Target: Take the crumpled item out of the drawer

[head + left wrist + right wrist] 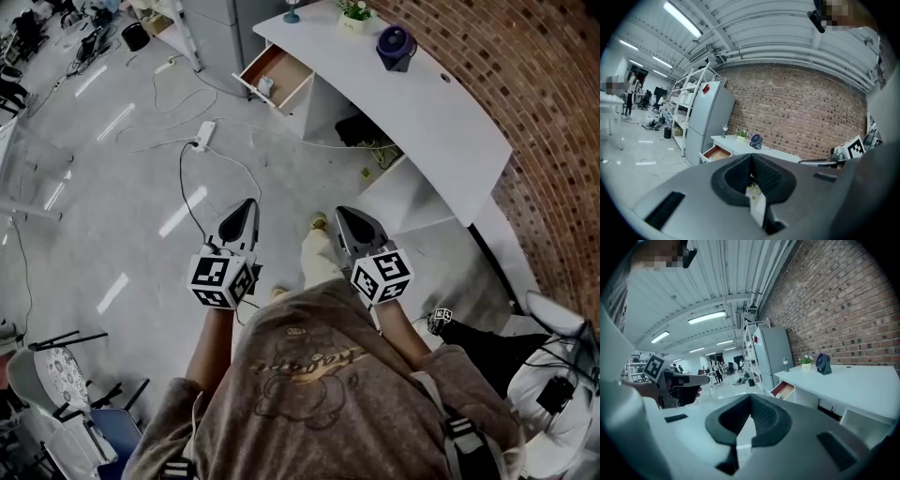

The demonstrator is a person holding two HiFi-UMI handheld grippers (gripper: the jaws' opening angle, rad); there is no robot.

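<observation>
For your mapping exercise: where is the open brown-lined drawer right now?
Head view, upper centre: the open brown-lined drawer juts from the left-hand end of the curved white desk, beside the tall grey cabinet.

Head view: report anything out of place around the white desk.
The drawer at the far end of the desk stands pulled open, a small pale item inside. Loose cables and a power strip sprawl over the floor nearby.
</observation>
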